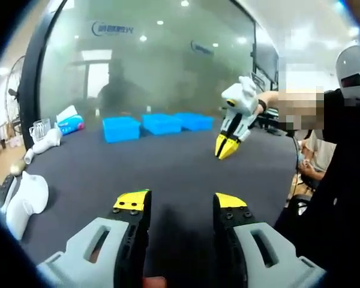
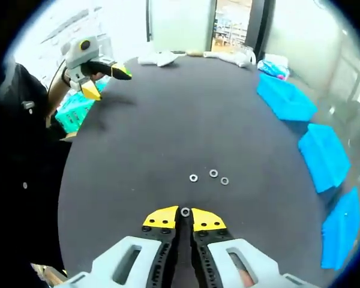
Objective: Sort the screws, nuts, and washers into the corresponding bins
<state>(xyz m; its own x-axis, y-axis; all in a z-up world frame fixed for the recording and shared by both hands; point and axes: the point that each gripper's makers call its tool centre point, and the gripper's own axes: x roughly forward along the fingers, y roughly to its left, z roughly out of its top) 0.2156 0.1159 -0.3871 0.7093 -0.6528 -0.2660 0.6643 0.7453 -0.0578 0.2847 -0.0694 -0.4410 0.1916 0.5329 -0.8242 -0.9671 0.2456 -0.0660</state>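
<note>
Dark grey matting covers the round table (image 2: 138, 138), with a glass wall behind it in the left gripper view. Three blue bins (image 2: 324, 156) are lined along the table's far edge, seen at three o'clock in the right gripper view and just above centre in the left gripper view (image 1: 159, 125).

The right gripper (image 2: 185, 217) is held low over the mat at six o'clock, its yellow-tipped jaws brought together on a small washer (image 2: 185, 212) at their very tips — whether it is truly pinched or only touched cannot be told. Three more washers (image 2: 213, 174) lie loose just beyond, toward twelve o'clock, near each other but apart. The left gripper (image 1: 179, 203) is held with its jaws spread and nothing between them; in the right gripper view it is seen raised at ten o'clock (image 2: 105, 81).

For the step to go well, the grip should be confirmed before lifting — so thin a ring is likely to slip. A slow, level carry to the washer bin is advised.
</note>
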